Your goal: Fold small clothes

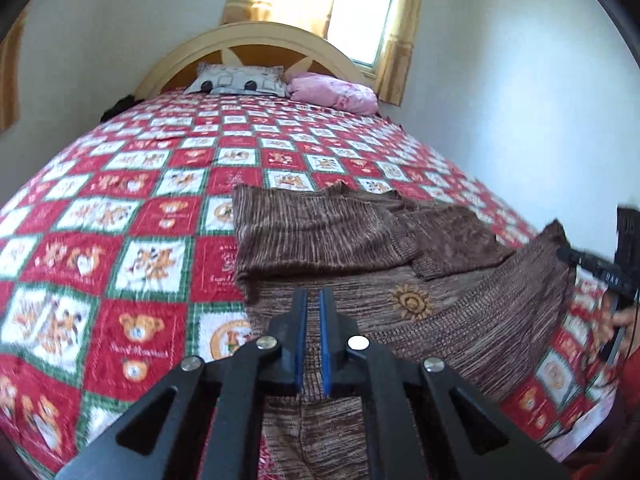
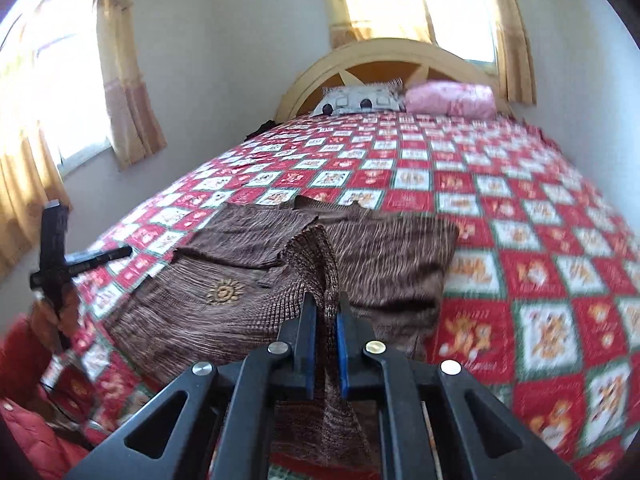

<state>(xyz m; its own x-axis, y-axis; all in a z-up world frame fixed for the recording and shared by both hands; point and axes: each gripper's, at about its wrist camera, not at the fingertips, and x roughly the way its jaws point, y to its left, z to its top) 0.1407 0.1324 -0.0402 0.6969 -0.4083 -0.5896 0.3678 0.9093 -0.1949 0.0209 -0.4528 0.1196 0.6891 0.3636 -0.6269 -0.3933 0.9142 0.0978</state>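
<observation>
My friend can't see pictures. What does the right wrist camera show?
The right claw is shut on the raised hem of a brown knit sweater lying on a red checked bedspread, with pillows beyond.

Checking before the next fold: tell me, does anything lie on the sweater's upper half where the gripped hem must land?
Nothing visible does: only the brown knit sweater's own folded-in sleeves lie there.

Sweater [image 1: 440,312] hem running off btm edge; person's hand [image 1: 618,320] blurring at rt edge, cut off.
</observation>
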